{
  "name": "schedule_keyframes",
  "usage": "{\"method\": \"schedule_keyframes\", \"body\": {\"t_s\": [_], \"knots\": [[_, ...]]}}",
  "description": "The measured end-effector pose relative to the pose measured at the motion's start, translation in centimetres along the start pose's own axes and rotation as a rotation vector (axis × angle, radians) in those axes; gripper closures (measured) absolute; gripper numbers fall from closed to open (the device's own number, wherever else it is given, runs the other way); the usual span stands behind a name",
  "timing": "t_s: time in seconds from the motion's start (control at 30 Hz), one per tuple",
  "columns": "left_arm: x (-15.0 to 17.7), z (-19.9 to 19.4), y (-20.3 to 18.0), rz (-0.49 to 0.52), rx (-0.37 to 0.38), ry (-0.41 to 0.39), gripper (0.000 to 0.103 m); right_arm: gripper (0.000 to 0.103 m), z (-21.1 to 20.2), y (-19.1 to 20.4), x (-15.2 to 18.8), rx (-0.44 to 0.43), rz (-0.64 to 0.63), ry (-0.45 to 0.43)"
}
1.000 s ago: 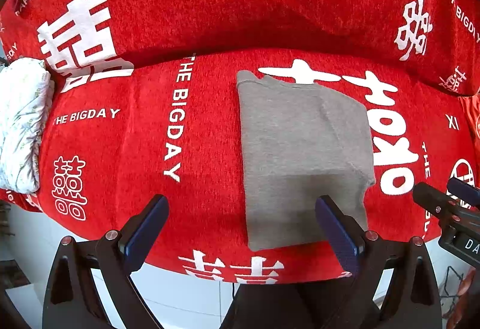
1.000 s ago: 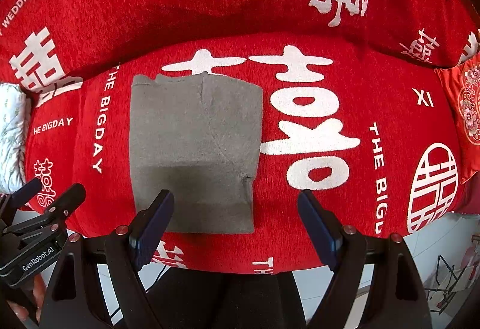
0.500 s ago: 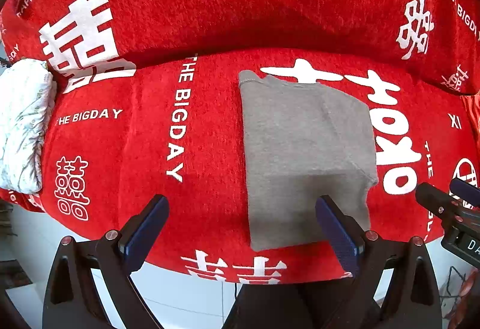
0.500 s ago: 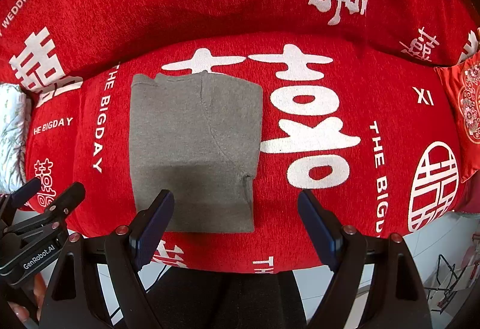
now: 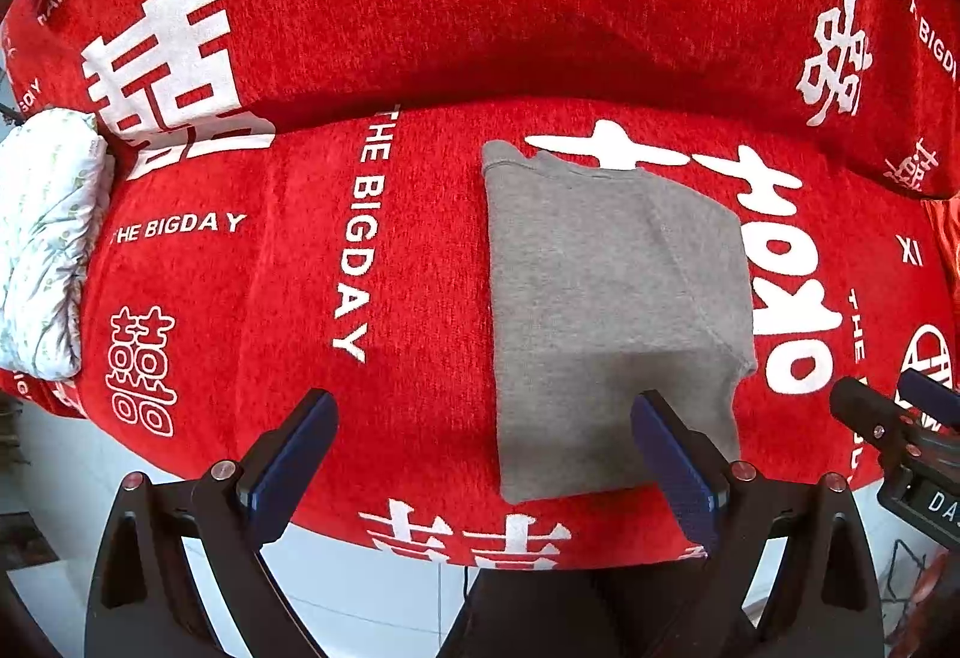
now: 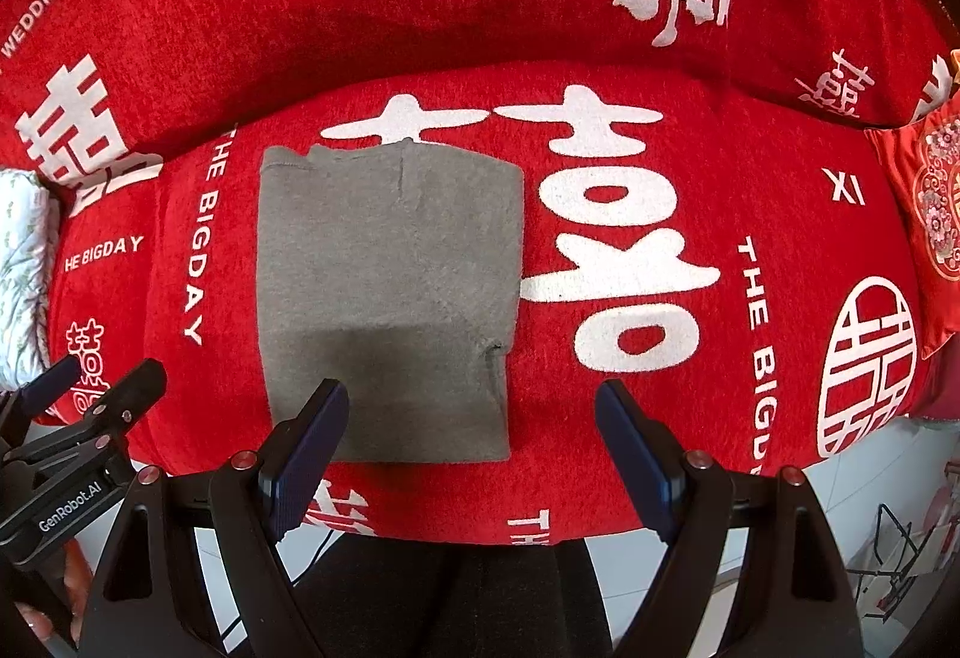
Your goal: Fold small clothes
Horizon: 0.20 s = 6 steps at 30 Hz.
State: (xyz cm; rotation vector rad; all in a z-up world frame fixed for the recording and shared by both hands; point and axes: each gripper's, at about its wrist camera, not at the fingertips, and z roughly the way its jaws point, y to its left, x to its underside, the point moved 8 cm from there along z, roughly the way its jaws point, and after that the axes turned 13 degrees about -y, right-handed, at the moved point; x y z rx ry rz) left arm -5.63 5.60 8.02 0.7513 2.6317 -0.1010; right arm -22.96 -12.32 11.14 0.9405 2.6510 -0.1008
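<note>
The garment (image 5: 618, 310) is lying flat on the sofa seat (image 5: 288, 286), already folded into a compact grey rectangle with a seam running across its top layer. In the left view it is sitting at about 3 o'clock of centre, and in the right view at about 9 o'clock. By the look of it, the folding is nearly done, with perhaps one last fold or a tidy-up remaining.

The left gripper (image 5: 483, 457) is hovering with its jaws spread wide, holding nothing; its right finger is overlapping the garment's near edge in the picture, though I cannot tell if it is touching. The right gripper (image 6: 471, 451) is likewise gaping empty over the near edge.

A further fold would call for pinching both near corners together and carrying them evenly toward 12 o'clock.

No containers are showing; a white bundle (image 5: 45, 244) is resting at 9 o'clock.
</note>
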Motion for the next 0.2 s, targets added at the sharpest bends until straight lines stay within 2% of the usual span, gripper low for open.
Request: {"method": "schedule_keyframes", "body": {"t_s": [0.2], "knots": [[-0.09, -0.22, 0.08, 0.018, 0.008, -0.018, 0.005, 0.017, -0.02, 0.11, 0.24, 0.003, 0.003, 0.000]]}}
